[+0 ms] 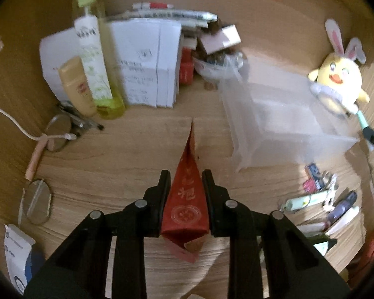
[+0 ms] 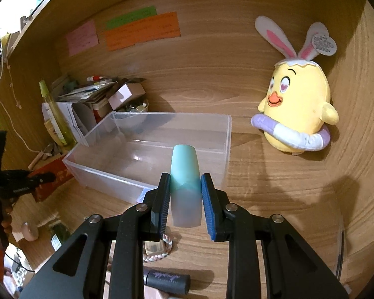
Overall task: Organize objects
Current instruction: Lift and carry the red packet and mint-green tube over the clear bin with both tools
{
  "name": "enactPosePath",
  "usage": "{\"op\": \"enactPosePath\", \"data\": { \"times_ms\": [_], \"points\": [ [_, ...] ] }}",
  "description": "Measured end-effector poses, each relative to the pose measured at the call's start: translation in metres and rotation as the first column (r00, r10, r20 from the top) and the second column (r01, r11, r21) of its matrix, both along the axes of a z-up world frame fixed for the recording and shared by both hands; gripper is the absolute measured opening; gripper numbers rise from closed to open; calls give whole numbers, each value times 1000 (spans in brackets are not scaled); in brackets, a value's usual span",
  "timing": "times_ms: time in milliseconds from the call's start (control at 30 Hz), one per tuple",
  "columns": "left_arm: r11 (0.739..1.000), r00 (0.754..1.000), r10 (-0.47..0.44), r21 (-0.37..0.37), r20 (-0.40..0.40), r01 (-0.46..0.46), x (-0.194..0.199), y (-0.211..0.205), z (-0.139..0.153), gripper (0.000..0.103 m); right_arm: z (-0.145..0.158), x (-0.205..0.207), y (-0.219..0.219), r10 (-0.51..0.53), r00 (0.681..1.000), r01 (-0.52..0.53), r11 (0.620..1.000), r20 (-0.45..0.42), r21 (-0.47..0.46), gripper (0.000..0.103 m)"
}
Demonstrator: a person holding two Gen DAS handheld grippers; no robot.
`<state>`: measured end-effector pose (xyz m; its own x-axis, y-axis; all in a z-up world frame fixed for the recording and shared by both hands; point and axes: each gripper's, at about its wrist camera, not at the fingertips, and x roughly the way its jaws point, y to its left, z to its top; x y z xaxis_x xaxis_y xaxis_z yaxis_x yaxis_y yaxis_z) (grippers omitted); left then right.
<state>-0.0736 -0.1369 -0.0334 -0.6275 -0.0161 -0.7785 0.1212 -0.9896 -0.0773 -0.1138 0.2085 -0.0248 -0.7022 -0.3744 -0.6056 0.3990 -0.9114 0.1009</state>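
One clear plastic bin (image 2: 107, 167), nothing visible inside, near plush chick (image 2: 296, 104).

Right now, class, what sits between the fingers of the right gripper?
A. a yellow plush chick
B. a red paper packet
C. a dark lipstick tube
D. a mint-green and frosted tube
D: in the right wrist view the right gripper pinches the mint-green and frosted tube above the clear plastic box.

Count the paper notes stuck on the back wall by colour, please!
Pink note: 1
Green note: 1
Orange note: 1
Total: 3
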Motion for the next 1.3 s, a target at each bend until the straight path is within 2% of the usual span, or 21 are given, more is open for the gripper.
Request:
{"op": "enactPosePath", "data": {
  "times_ms": [433,733,933,1133,1300],
  "points": [
    [1000,990,1,5,-140,0,-1,8,50,24,5,-14,-7,9,1000,-9,1000,-16,14,23],
    [999,974,-48,-1,-223,49,-11,29,80,24,17,-25,-9,16,999,-15,1000,-37,19,23],
    [997,967,-75,-30,-245,70,-29,44,86,25,30,-33,-16,24,997,-21,999,-73,37,23],
    [995,967,-104,-27,-232,101,-50,56,85,24,37,-47,-24,37,996,-33,998,-83,46,23],
    [992,970,-125,-22,-208,123,-66,65,78,25,31,-57,-30,41,997,-38,998,-70,54,23]
  ]
}}
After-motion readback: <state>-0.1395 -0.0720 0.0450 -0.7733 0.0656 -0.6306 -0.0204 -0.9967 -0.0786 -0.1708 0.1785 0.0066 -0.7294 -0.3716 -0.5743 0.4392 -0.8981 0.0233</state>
